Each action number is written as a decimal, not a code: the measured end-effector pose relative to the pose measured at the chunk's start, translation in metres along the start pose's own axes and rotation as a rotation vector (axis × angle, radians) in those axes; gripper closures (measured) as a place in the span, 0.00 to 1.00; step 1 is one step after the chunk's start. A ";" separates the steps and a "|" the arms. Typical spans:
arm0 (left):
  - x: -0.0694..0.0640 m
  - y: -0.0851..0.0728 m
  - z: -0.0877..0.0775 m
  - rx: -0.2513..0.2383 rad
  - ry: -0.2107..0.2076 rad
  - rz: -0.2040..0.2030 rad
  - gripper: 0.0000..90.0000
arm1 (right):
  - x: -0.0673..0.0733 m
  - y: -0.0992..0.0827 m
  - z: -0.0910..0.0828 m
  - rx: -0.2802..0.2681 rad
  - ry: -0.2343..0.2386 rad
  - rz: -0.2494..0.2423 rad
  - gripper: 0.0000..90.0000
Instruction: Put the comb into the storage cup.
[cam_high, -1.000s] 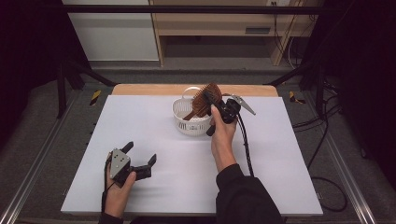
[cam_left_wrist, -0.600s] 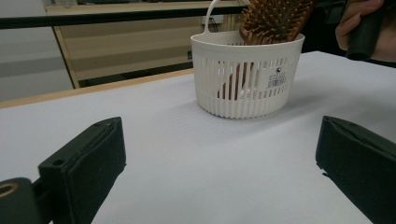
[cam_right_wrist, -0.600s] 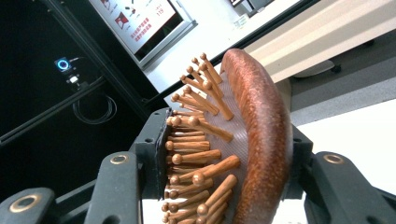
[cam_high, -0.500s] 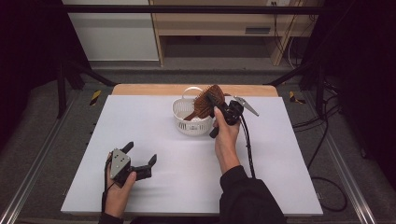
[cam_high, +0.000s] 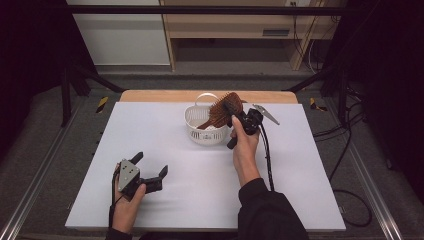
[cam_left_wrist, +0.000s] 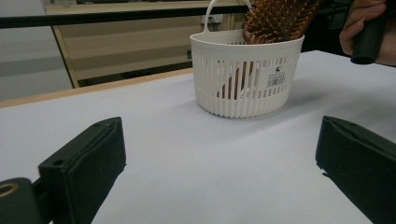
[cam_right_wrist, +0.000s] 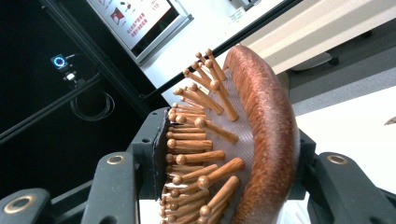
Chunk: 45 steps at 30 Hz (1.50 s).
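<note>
Step in hand, as I judge it: setting the brush (cam_high: 223, 108) into the basket (cam_high: 206, 131); handle end already down inside, head leaning out over the rim toward the right tongs (cam_high: 239, 120). In the right gripper view the brush head (cam_right_wrist: 243, 140) sits between the two jaws, bristles against one pad, wooden back against the other; the jaws have just been opening a little, yet the pads seem to grip the brush. Left tongs (cam_high: 150, 170) lie on the tabletop (cam_high: 300, 165), jaws wide apart, nothing between them; the basket stands well ahead of them.

Next move likely calls for spreading the right jaws fully and backing off without snagging the bristles. In the way: the basket's hoop handle (cam_high: 206, 97) just beyond the brush; cable (cam_high: 266, 155) trails back along the sleeve (cam_high: 267, 210).
</note>
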<state>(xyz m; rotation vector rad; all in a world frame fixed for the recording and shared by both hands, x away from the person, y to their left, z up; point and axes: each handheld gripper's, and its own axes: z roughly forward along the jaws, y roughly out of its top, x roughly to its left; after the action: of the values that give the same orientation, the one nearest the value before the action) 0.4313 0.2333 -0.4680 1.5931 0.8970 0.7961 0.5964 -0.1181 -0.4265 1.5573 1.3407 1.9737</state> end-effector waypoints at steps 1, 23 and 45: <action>0.000 0.000 0.000 0.000 0.000 0.000 0.02 | 0.000 0.000 0.000 0.001 0.001 -0.001 0.51; 0.000 0.000 0.000 -0.001 -0.002 0.000 0.02 | -0.002 0.000 0.000 0.021 -0.013 -0.031 0.48; 0.000 0.000 0.000 0.002 -0.008 -0.001 0.02 | -0.005 0.001 0.000 0.051 -0.045 -0.070 0.43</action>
<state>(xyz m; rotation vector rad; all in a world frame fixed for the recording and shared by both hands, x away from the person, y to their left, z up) 0.4315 0.2328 -0.4684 1.5962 0.8931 0.7884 0.5985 -0.1222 -0.4290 1.5455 1.4182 1.8665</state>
